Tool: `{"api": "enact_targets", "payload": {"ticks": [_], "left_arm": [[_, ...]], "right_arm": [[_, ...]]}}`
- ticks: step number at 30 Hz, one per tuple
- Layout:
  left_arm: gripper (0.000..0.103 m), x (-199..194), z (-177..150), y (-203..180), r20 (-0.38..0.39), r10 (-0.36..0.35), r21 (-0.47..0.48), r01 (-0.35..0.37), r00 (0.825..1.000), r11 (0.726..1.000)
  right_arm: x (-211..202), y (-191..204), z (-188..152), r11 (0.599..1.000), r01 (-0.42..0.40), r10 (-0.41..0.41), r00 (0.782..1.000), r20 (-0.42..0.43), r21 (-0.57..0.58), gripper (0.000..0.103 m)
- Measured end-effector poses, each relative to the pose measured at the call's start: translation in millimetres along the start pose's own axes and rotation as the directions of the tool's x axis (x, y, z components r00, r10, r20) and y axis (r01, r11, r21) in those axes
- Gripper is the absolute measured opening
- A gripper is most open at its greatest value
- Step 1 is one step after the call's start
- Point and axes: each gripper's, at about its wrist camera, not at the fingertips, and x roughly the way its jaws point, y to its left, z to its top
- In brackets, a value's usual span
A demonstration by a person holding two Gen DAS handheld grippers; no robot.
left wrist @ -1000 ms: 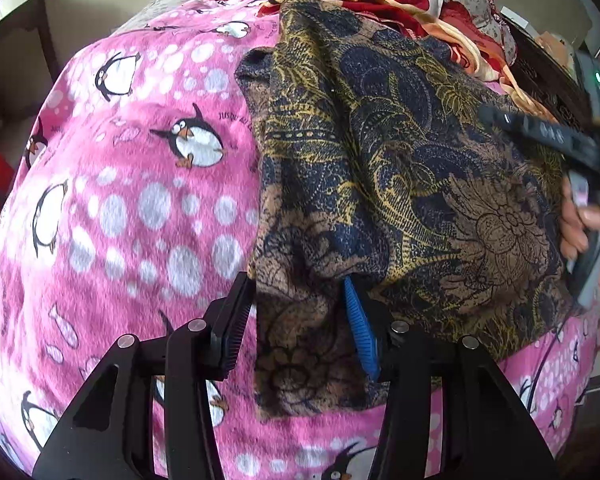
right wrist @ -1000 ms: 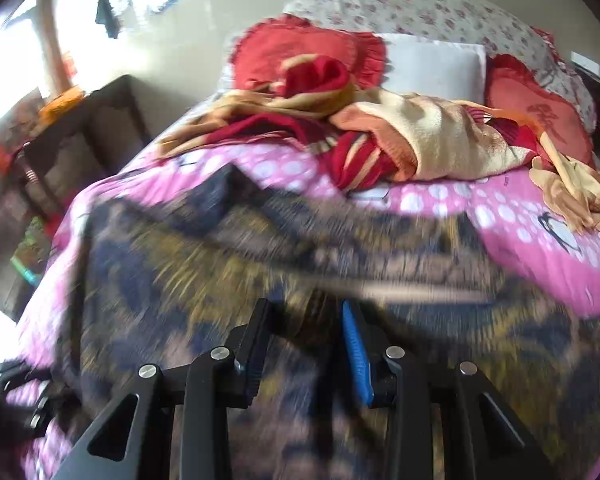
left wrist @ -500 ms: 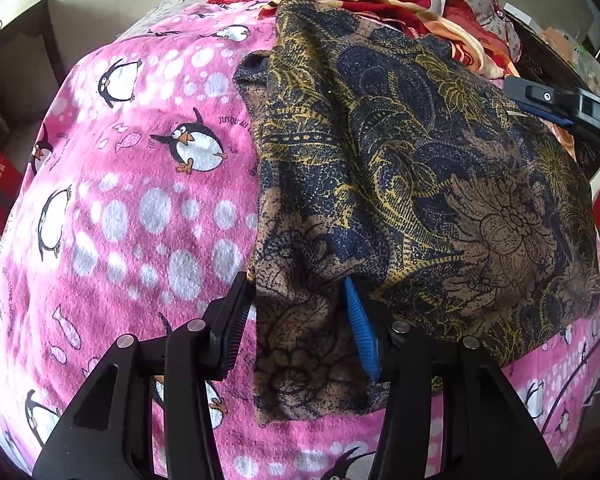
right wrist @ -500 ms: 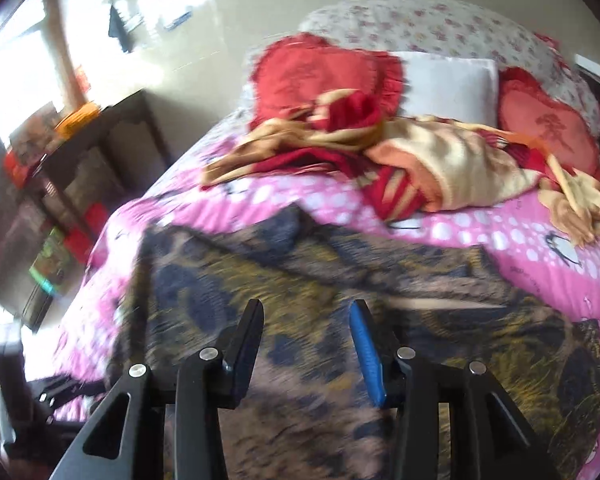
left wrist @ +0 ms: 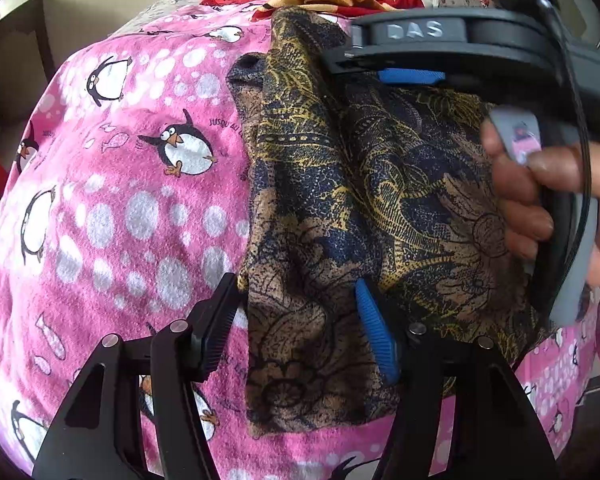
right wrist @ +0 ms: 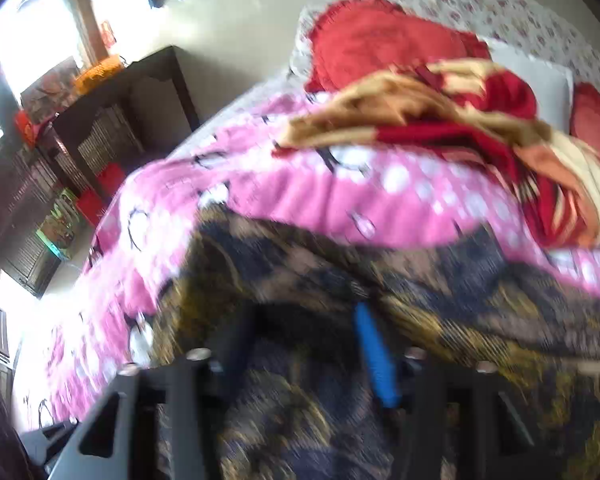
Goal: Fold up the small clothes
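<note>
A dark blue, gold and brown patterned garment (left wrist: 360, 184) lies folded on a pink penguin blanket (left wrist: 112, 208). My left gripper (left wrist: 296, 332) is open, its jaws wide apart over the garment's near left corner. My right gripper (left wrist: 364, 68), held in a hand, reaches in from the right across the garment's far end; from here its jaw gap is hidden. In the blurred right wrist view, my right gripper (right wrist: 300, 344) is open, low over the garment (right wrist: 440, 320), with cloth between its fingers.
A pile of red, yellow and cream clothes (right wrist: 460, 112) and red pillows (right wrist: 372, 44) lie at the head of the bed. A dark wooden table (right wrist: 112, 112) and shelves stand left of the bed.
My right gripper has swung left across the garment's far end and dropped closer to the cloth. My left gripper has stayed open at the near corner.
</note>
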Motion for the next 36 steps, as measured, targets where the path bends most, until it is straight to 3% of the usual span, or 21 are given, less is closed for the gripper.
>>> {"api": "enact_targets", "payload": {"ticks": [3,6,8,11,13,17,19,21,23,24,26,30,32,33,34,36], "left_arm": [[0.061,-4.4,-0.7,6.3,0.013,-0.044,-0.015,0.044,0.999,0.999],[0.061,-14.3,-6.8,26.2,0.036,-0.126,-0.081,0.128,0.991,0.988],[0.061,-18.4,-12.2,37.1,0.050,-0.154,-0.120,0.159,0.987,0.980],[0.061,-23.6,-19.7,46.3,0.067,-0.166,-0.136,0.174,0.984,0.975],[0.061,-26.2,-23.7,48.3,0.073,-0.162,-0.129,0.170,0.984,0.977],[0.061,-25.2,-23.3,50.5,0.061,-0.162,-0.124,0.169,0.985,0.978],[0.073,-23.9,-18.9,48.5,0.062,-0.167,-0.119,0.173,0.984,0.978],[0.079,-20.5,-9.3,44.3,0.077,-0.172,-0.113,0.180,0.982,0.977],[0.079,-16.7,0.5,40.3,0.086,-0.159,-0.108,0.168,0.984,0.980],[0.079,-12.8,4.8,39.9,0.082,-0.155,-0.112,0.164,0.984,0.980],[0.082,-4.4,12.4,38.8,0.077,-0.158,-0.123,0.166,0.984,0.978],[0.084,2.2,21.3,25.3,0.092,-0.162,-0.108,0.172,0.982,0.979],[0.064,0.9,22.3,18.7,0.075,-0.195,-0.100,0.201,0.978,0.974],[0.045,-0.3,22.3,15.4,0.063,-0.221,-0.100,0.227,0.973,0.969],[0.035,-6.0,23.4,14.2,0.057,-0.241,-0.092,0.245,0.969,0.965],[0.022,-17.6,22.4,2.5,0.065,-0.243,-0.053,0.247,0.968,0.968]], "right_arm": [[1.7,12.4,9.1,0.998,0.046,-0.048,0.998,-0.041,-0.047,0.062],[-14.1,19.5,13.5,1.000,-0.008,0.008,1.000,-0.021,-0.022,0.062],[-20.9,28.6,15.1,0.999,-0.027,0.027,0.999,-0.025,-0.021,0.076],[-13.1,52.4,17.8,0.997,-0.027,0.022,0.997,-0.072,-0.070,0.085],[5.2,69.5,18.4,0.993,0.025,-0.038,0.993,-0.112,-0.114,0.085],[49.4,89.0,9.2,0.972,0.134,-0.169,0.969,-0.180,-0.193,0.103],[56.0,101.3,1.9,0.938,0.202,-0.250,0.957,-0.144,-0.282,0.103],[50.5,98.0,-2.1,0.938,0.209,-0.248,0.962,-0.116,-0.277,0.089],[38.0,85.7,-0.4,0.944,0.219,-0.249,0.964,-0.096,-0.246,0.052],[33.0,78.2,1.5,0.950,0.208,-0.237,0.966,-0.101,-0.233,0.045],[21.9,61.3,6.5,0.970,0.131,-0.160,0.978,-0.133,-0.203,0.017],[-6.5,41.9,10.5,0.990,0.003,-0.021,0.992,-0.127,-0.138,0.017],[-23.8,33.9,9.2,0.992,-0.025,0.013,0.995,-0.098,-0.123,0.017],[-30.7,29.2,8.6,0.993,-0.041,0.031,0.996,-0.086,-0.111,0.017],[-36.8,27.0,7.8,0.994,-0.052,0.044,0.996,-0.080,-0.098,0.017],[-47.0,18.8,5.7,0.994,-0.077,0.072,0.995,-0.074,-0.072,0.017]]}}
